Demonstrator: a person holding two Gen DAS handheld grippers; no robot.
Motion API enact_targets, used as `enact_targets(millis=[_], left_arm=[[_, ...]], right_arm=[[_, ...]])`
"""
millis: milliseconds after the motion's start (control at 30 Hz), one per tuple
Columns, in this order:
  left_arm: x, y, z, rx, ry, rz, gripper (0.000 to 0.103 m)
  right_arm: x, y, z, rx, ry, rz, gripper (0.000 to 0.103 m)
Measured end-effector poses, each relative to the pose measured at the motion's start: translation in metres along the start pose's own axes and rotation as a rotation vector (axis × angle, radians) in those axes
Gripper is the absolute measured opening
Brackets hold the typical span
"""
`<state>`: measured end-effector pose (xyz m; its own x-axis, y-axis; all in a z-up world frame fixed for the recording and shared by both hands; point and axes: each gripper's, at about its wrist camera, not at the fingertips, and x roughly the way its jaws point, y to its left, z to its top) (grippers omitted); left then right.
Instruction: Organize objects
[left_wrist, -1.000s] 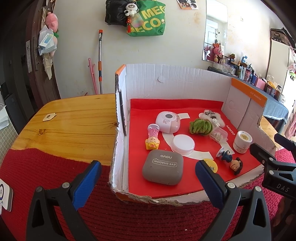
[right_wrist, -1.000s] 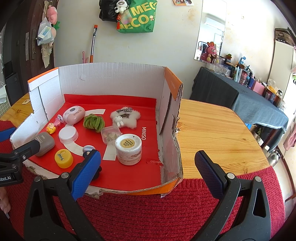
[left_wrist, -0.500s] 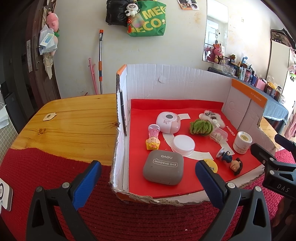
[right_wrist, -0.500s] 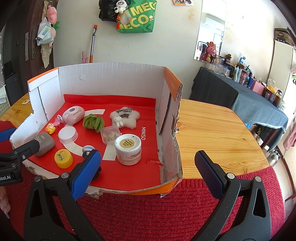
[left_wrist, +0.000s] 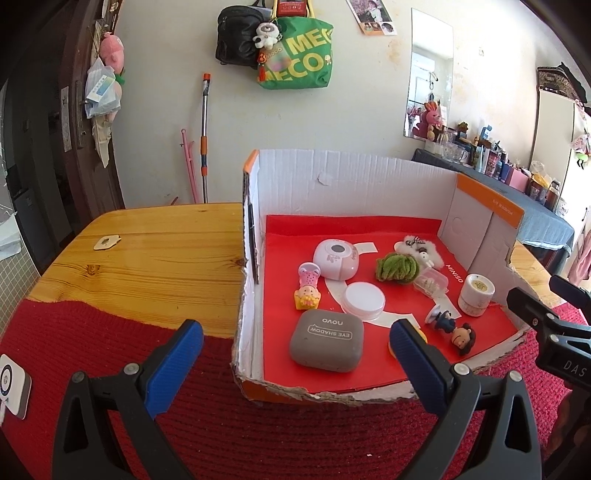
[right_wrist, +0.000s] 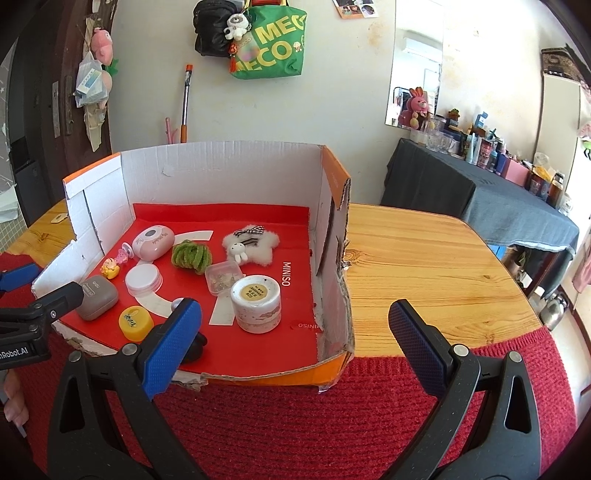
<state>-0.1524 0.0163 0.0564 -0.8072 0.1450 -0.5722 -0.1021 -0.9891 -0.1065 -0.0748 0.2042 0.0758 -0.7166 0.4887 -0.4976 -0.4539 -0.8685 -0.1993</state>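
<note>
Just ahead of the left tongs (left_wrist: 295, 347), between their two blue pads and a little beyond them, the grey case (left_wrist: 325, 344) lies flat on the red floor of the cardboard box (left_wrist: 354, 184). Both pairs of tongs stand wide apart and hold nothing. Its long axis runs roughly side to side across the left tongs' line of reach, so a grasp would likely close over its shorter width. Seen from the right tongs (right_wrist: 295, 332), that case (right_wrist: 98, 297) sits well off to their left, close behind the tip of the left tongs, so the left hand is judged the nearer one for it. Nearest to the right tongs is the white jar (right_wrist: 255, 303), ahead of their left pad and upright, with the yellow cap (right_wrist: 135, 323) further left.

Writing that can be read: the case lid carries "novo" and "EYE SHADOW", upside down from the left tongs' side; "MINISO" is printed in white on the red liner (right_wrist: 295, 229) beside the jar; the green bag (left_wrist: 299, 55) on the wall beyond shows "MEG" and "ECO"; the right tongs' body reads "DAS", the left one "nRobot.AI". The jar's gold label has characters too small to read.

The box rests on a red knitted mat (right_wrist: 295, 424) over the wooden counter (right_wrist: 424, 258)
</note>
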Motion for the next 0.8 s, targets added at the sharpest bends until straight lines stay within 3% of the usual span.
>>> enact_targets(millis=[133,367,800], left_arm=[[-0.016,-0.004,0.0,0.006,-0.004,-0.029,0.103],[-0.033,-0.001,-0.012,-0.028,0.061,-0.041,0.103],[-0.042,-0.002,-0.055,-0.026,0.214,-0.011,0.103]], right_arm=[[-0.013,-0.005,0.0,0.007,0.013,0.013,0.103],[-0.043,0.001,-0.008,-0.024,0.016,0.017,0.103],[-0.046,0.007,-0.053,0.019,0.229,0.078,0.103]])
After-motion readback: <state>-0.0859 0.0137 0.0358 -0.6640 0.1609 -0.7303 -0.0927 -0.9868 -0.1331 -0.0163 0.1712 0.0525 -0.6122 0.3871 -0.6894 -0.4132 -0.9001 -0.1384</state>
